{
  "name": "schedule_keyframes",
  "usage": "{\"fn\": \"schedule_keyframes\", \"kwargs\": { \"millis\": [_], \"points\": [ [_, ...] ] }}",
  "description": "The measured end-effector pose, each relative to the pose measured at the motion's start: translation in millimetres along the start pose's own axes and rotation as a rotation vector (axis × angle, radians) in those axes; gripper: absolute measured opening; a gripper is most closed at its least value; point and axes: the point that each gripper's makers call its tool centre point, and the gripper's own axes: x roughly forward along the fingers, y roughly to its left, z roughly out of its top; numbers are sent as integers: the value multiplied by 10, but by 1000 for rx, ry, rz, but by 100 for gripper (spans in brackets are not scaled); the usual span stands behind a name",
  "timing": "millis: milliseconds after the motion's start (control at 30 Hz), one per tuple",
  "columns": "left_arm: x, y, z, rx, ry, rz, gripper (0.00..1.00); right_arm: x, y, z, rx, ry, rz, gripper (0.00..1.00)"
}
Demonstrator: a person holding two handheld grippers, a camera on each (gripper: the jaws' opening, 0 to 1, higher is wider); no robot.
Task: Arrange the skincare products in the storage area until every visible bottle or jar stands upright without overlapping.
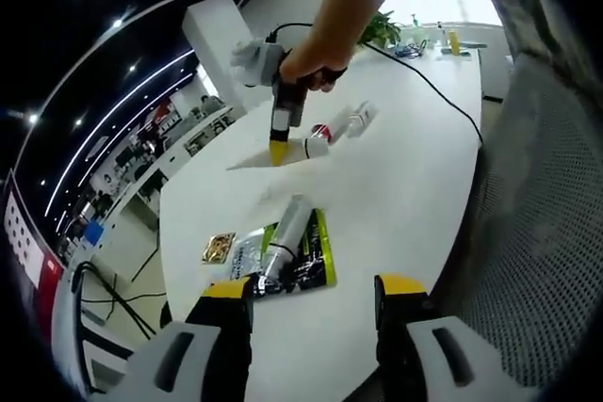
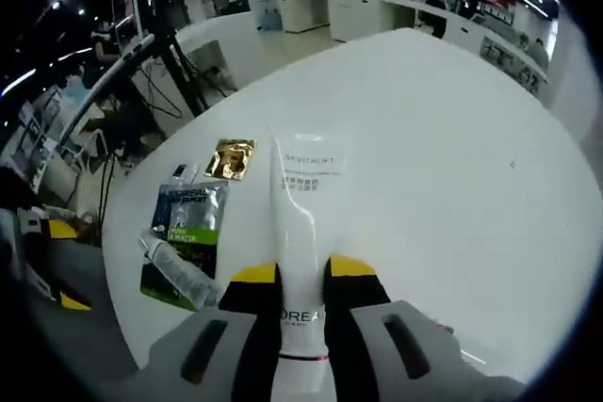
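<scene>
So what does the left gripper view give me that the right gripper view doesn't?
Left gripper view: a hand carrying the right hand-held gripper over the white table, a small white bottle lying beyond it, a black cable and a plant.

Right gripper view: the white tube clamped between its own jaws, with its printed lettering readable.

Both: the gold sachet and the green sachet with a clear tube lying flat on it.
</scene>
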Motion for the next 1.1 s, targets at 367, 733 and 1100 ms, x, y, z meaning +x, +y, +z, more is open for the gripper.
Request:
{"fn": "schedule_keyframes", "kwargs": {
  "millis": [367, 733, 1100],
  "points": [
    [-9, 6, 48, -3, -26, 0, 53, -518, 136, -86, 53, -113, -29, 12],
    [-7, -18, 75, -17, -40, -18, 59, -1109, 285, -92, 104, -267, -72, 12],
    [-1, -84, 71, -16, -37, -45, 59, -1559, 366, -72, 148, -393, -111, 12]
  ]
}}
